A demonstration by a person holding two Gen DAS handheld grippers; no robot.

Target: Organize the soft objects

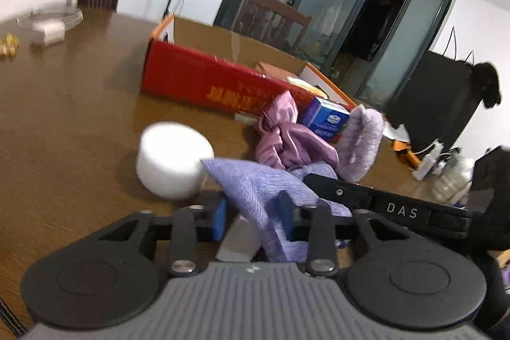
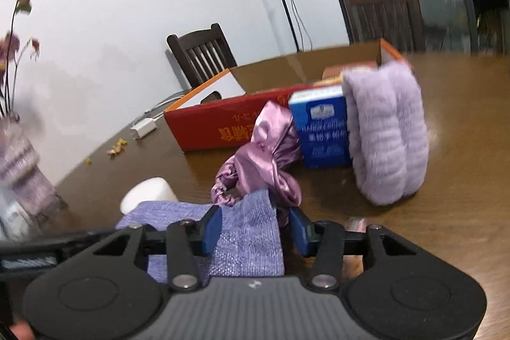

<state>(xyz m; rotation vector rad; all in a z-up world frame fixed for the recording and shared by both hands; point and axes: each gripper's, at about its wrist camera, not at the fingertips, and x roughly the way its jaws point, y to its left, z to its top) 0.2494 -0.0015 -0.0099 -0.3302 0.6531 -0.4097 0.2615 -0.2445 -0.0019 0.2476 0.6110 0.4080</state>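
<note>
1. Cloth of lavender colour (image 1: 255, 190) lies between the blue pads of my left claw (image 1: 253, 214); the jaws stand a little apart with the fabric bunched in the gap, and I cannot tell if they really pinch it.
2. My right claw (image 2: 253, 228) is open, its pads on both sides of the same lavender cloth (image 2: 245, 231), which lies flat between them on the brown surface (image 2: 446, 196).
3. In the left view the finger of my right claw (image 1: 382, 199) crosses just over the cloth from the right side.
4. A pink satin piece (image 2: 261, 158) is crumpled just behind the cloth and touches its far edge.
5. A fluffy lilac band (image 2: 387, 129) stands upright to the right of the satin piece, beside a blue packet (image 2: 322, 129) which leans between them.
6. An open red carton (image 2: 216, 123) is behind these things; some items lie inside, but I cannot tell what they are.
7. A white round jar (image 1: 173, 160) stands on the surface at the left, near the corner of the cloth.
8. A dark wooden chair (image 2: 200, 51) is at the far side, and a vase with flowers (image 2: 19, 158) stands at the left edge of the right view.
</note>
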